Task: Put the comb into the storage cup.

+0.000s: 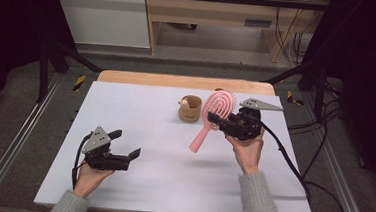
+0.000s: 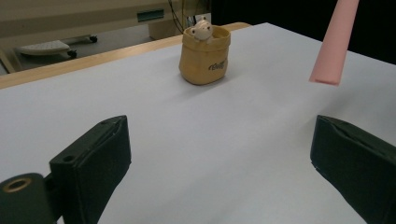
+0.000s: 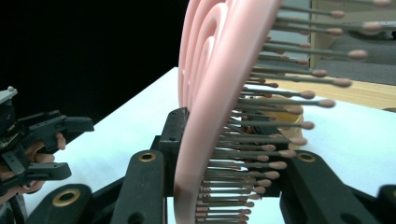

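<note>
High view: right tool (image 1: 218,121) clamps pink looped bristle brush (image 1: 217,107); left tool (image 1: 125,144) gapes, empty

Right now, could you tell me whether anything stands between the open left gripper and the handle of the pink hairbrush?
Nothing visible does. The left gripper has open jaws over bare white table, and the pink hairbrush, clamped in the right gripper, hangs its handle toward it. The tan pouch sits farther back, off that line.
</note>
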`<action>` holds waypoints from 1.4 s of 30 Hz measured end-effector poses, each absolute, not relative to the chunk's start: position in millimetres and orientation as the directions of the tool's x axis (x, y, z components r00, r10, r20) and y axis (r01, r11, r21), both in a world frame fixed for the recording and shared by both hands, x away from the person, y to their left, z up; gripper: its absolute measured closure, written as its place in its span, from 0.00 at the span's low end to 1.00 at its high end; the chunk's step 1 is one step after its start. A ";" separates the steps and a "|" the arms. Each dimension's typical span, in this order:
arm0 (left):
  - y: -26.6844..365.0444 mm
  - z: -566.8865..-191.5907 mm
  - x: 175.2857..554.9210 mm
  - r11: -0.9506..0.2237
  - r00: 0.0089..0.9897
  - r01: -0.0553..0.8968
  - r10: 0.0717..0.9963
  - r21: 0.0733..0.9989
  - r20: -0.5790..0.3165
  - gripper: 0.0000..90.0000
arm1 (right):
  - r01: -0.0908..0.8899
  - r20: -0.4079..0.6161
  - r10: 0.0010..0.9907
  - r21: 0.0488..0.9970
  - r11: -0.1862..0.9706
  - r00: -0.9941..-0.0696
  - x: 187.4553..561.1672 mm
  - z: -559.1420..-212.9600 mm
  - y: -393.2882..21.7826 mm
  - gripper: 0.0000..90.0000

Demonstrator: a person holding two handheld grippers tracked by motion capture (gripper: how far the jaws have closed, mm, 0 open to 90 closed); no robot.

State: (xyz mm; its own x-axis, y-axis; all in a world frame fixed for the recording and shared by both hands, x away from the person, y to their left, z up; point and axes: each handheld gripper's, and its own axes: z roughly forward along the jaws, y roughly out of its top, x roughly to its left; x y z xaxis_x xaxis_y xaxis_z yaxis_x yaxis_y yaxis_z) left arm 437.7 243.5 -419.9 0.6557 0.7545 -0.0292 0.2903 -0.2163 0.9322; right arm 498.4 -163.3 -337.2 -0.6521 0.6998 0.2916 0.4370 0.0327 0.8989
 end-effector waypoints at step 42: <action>289.5 -451.6 432.9 -0.234 0.599 0.332 0.801 0.914 -0.013 0.06 | 0.372 0.204 0.771 0.927 0.046 -0.603 526.3 -315.1 -151.0 0.71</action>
